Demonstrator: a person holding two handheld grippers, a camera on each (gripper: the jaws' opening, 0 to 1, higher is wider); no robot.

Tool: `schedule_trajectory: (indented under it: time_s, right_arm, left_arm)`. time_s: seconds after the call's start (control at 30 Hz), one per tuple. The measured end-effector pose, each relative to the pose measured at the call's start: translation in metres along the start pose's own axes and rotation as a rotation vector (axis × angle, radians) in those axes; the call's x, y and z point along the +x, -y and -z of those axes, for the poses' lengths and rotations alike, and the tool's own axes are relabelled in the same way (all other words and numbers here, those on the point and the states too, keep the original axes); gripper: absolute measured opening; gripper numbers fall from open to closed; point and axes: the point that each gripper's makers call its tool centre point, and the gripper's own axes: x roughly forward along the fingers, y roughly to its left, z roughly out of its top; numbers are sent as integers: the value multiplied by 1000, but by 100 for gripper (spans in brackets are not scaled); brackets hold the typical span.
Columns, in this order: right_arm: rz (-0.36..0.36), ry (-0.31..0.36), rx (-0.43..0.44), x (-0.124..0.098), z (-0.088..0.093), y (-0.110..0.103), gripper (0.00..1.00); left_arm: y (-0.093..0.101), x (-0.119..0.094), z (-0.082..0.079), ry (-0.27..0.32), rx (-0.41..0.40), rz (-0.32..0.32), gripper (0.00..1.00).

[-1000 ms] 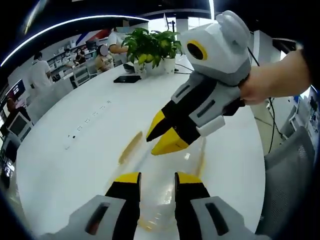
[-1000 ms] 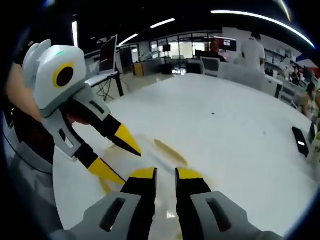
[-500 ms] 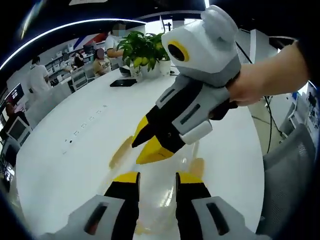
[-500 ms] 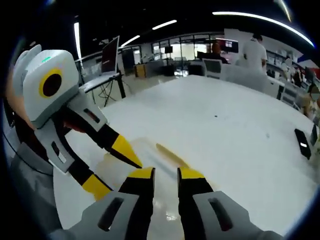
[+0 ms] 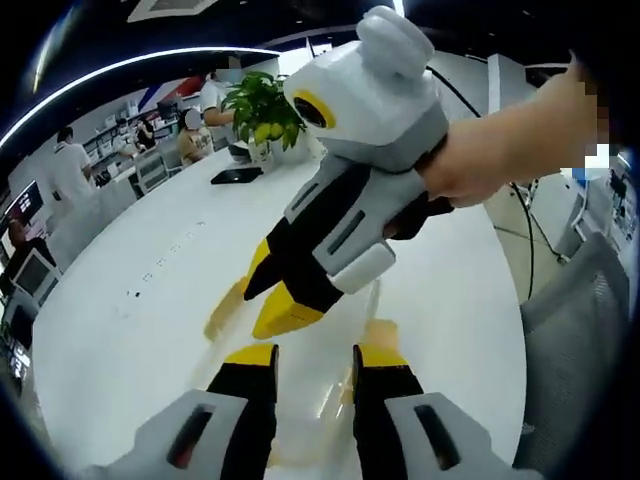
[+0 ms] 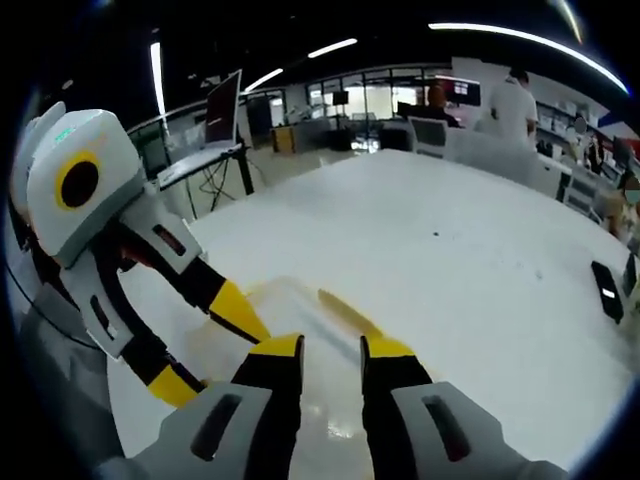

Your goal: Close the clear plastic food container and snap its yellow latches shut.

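The clear plastic container (image 5: 335,385) lies on the white table (image 5: 120,310), just ahead of my left gripper (image 5: 315,360), which is open above it. One yellow latch (image 5: 224,308) lies at its left edge and another (image 5: 381,331) at its right. My right gripper (image 5: 252,314), held by a hand, comes in from the upper right with its jaws apart, tips low over the container's far-left part. In the right gripper view, my right gripper (image 6: 332,350) is open over the container (image 6: 300,305), a yellow latch (image 6: 345,312) lies just ahead, and the left gripper (image 6: 225,355) reaches in from the left.
A potted plant (image 5: 262,105) and a dark tablet (image 5: 232,175) sit at the table's far end, with people seated behind. A grey chair (image 5: 575,340) stands at the right. A dark phone (image 6: 607,290) lies far right. A laptop (image 6: 220,112) stands beyond the table edge.
The right gripper has come lower and further left across the left gripper view, closer to the container. Both sets of jaws have stayed apart.
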Motion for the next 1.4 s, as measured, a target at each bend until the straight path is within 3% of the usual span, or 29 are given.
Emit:
schedule_trajectory:
  time_s: [0.23, 0.43, 1.2, 1.4]
  right_arm:
    - [-3, 18, -21, 0, -3, -2, 20]
    - [-7, 43, -37, 0, -11, -1, 21]
    - [-62, -41, -66, 12, -5, 4, 28]
    - [-110, -88, -108, 13, -4, 5, 29]
  left_arm:
    - [13, -1, -5, 6, 107, 23, 23]
    - [19, 2, 0, -20, 197, 33, 23]
    - [15, 7, 10, -61, 261, 18, 24]
    - [15, 9, 9, -68, 308, 12, 25]
